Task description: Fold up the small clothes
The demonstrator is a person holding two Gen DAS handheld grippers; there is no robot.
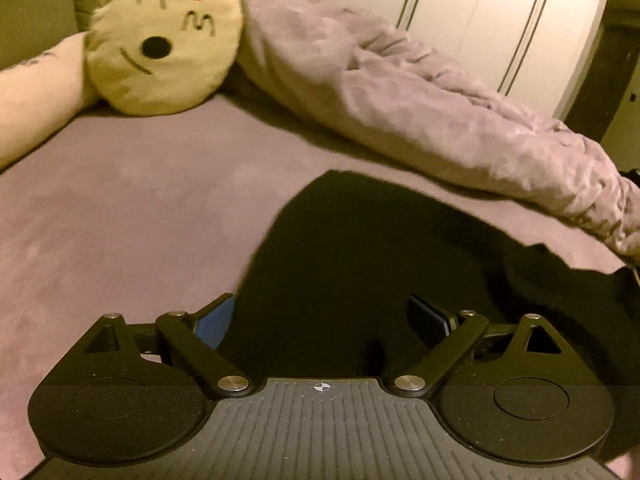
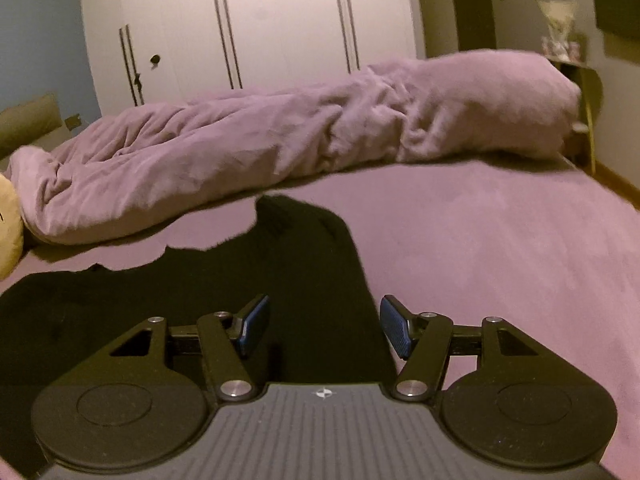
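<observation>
A black garment (image 1: 340,248) lies spread on the purple bed sheet (image 1: 120,208). My left gripper (image 1: 322,320) hangs low over the garment's left edge. It is open wide, its blue pads (image 1: 216,322) far apart and the cloth lying beneath the gap. In the right wrist view the same garment (image 2: 304,264) runs from the left edge up to a narrow end near the duvet. My right gripper (image 2: 325,326) is open about halfway over the garment's right edge, one pad (image 2: 396,330) above bare sheet. Neither gripper pinches any cloth.
A rolled purple duvet (image 1: 420,112) (image 2: 280,140) lies across the bed behind the garment. A round yellow face cushion (image 1: 164,36) and a pale pillow (image 1: 36,92) sit at the back left. White wardrobe doors (image 2: 260,24) stand beyond the bed.
</observation>
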